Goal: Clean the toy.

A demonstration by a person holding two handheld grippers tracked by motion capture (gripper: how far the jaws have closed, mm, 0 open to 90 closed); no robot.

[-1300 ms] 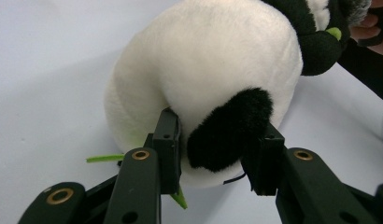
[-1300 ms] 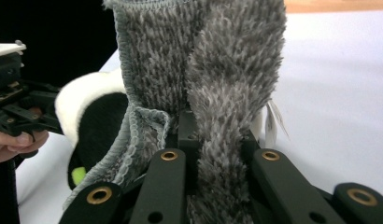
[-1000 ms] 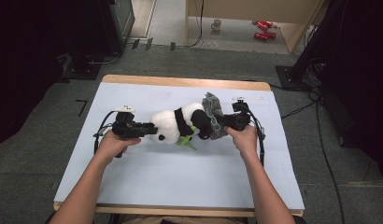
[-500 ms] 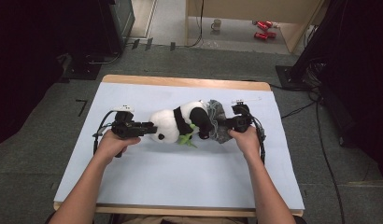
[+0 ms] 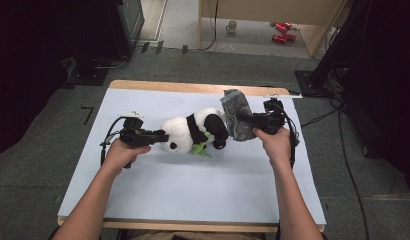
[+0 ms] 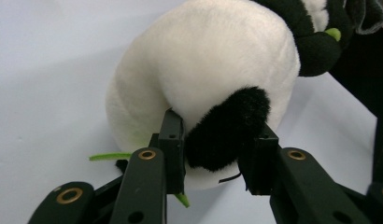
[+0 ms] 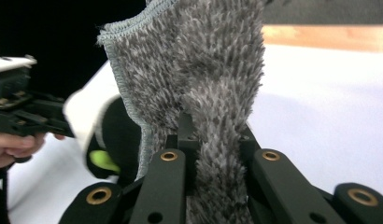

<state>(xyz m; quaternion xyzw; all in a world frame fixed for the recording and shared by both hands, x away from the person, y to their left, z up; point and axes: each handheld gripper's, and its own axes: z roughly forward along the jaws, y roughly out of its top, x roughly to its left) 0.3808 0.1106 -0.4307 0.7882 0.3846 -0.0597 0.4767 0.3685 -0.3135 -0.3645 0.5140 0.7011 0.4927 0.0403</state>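
Right claw (image 5: 249, 121) lifted grey cloth (image 5: 236, 120) off panda (image 5: 193, 132); left claw (image 5: 160, 135) closing on black paw (image 6: 224, 126).

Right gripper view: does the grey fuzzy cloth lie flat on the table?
No: the grey fuzzy cloth stands up, pinched between the right hand-held gripper jaws.

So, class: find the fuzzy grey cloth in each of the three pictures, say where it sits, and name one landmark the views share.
High view: the fuzzy grey cloth is right of centre, raised at the plush panda's head, shut in the right gripper.
Left gripper view: a grey edge shows in the top right corner.
Right gripper view: it fills the centre, pinched between the black jaws.
Shared landmark: the black-and-white plush panda.
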